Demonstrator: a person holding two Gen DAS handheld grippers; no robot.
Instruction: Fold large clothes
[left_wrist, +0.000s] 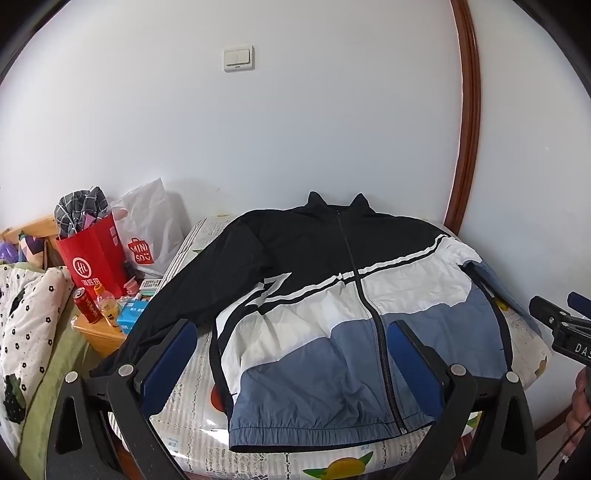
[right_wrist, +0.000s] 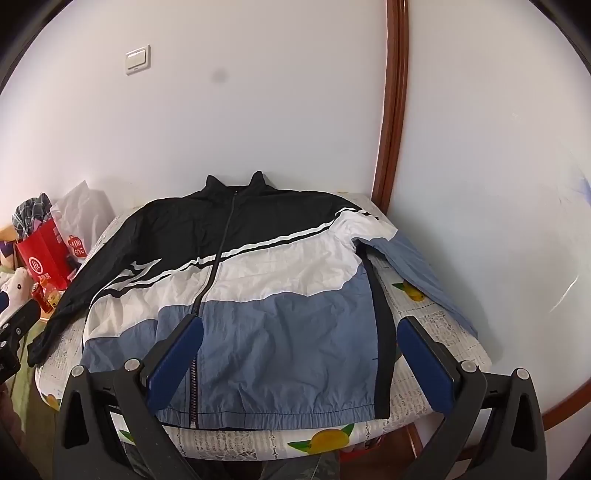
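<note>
**Jacket lies flat, both grippers wide above its hem**

A zip-up jacket (left_wrist: 343, 302) lies spread front-up on a table (left_wrist: 192, 402) covered in a fruit-print cloth, its collar toward the white wall and its elastic hem toward the cameras. The top is black, the middle white with diagonal stripes, the lower part blue; the zip is closed along its whole length. The fabric is lightly creased. Its black sleeve trails off the table's left edge, while the blue sleeve runs along the right side beside the wall.

The left gripper (left_wrist: 295, 369) hangs over the hem with its fingers released and spread wide, nothing between the blue pads; the jacket's lower left front shows in the gap, apart from the fingers. The right gripper (right_wrist: 301, 362) hovers likewise, fingers fully apart and empty, framing the lower right front and the black side stripe. Both tilt downward toward the cloth. In the left wrist view the right gripper shows at the right edge, with part of a hand (left_wrist: 580, 413) below it.

A red bag (left_wrist: 96, 254) stands left of the table.
</note>
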